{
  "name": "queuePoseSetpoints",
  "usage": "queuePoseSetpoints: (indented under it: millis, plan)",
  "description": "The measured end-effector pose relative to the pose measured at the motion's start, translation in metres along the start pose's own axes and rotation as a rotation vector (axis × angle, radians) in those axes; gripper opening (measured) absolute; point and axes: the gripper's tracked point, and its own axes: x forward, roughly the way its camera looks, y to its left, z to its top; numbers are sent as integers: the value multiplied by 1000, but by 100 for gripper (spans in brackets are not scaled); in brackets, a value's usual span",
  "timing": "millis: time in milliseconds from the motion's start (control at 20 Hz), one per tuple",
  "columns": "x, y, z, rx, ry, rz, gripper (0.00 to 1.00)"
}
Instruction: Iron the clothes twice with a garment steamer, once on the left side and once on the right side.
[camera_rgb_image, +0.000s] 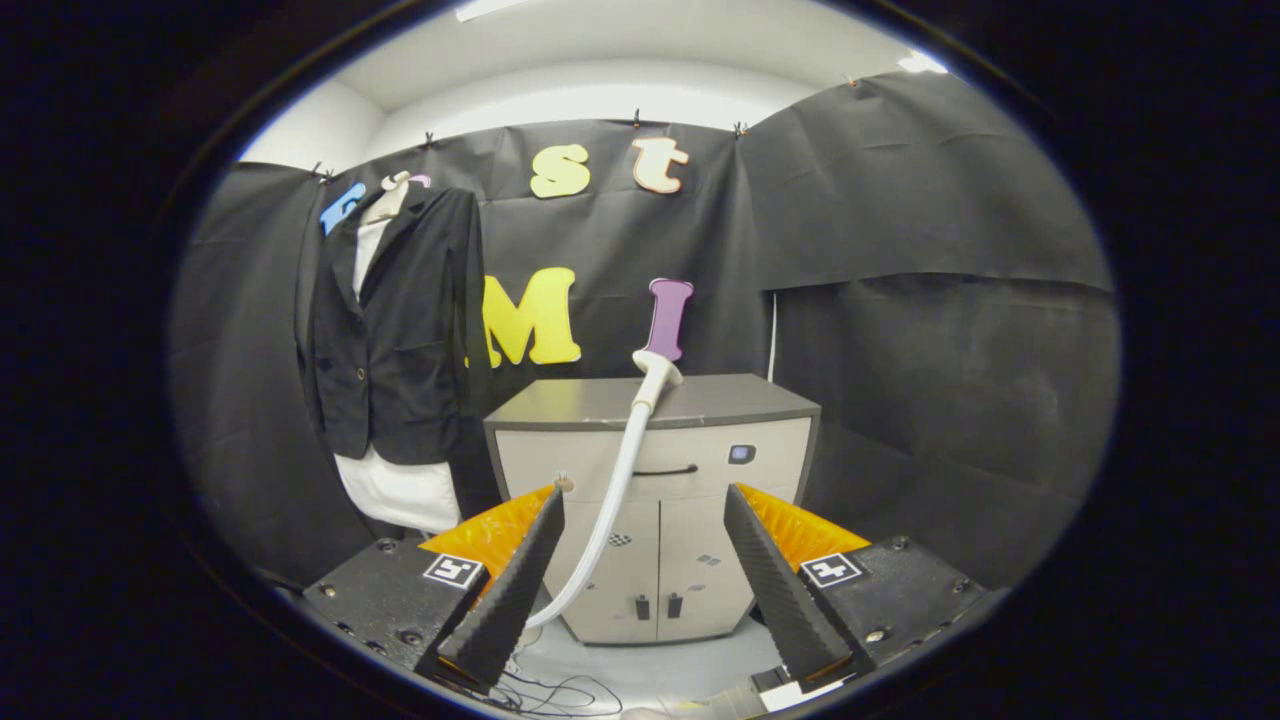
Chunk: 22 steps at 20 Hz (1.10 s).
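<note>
While the gripper stands spread and empty, nothing is grasped; its fingers point at the cabinet straight ahead at 12 o'clock. Between the fingers, nearer the left one, the steamer hose rises from the floor to the steamer head, which rests on the cabinet top, probably parked there for easy pickup. Black jacket over a white garment hangs at 10 o'clock, well apart from the fingers, front facing out, likely to expose both sides. Judgement: no ironing begun; steamer head must be taken first
</note>
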Motion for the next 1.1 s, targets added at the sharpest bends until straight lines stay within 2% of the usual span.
queuePoseSetpoints:
  millis: [300, 400, 850, 1100]
  plan:
    - [62, -14, 38, -18, -12, 16, 100]
    - [91, -24, 50, -18, -1, 12, 100]
    - [241, -33, 108, -30, 23, 101, 100]
    - [323, -23, 105, -32, 130, 132, 100]
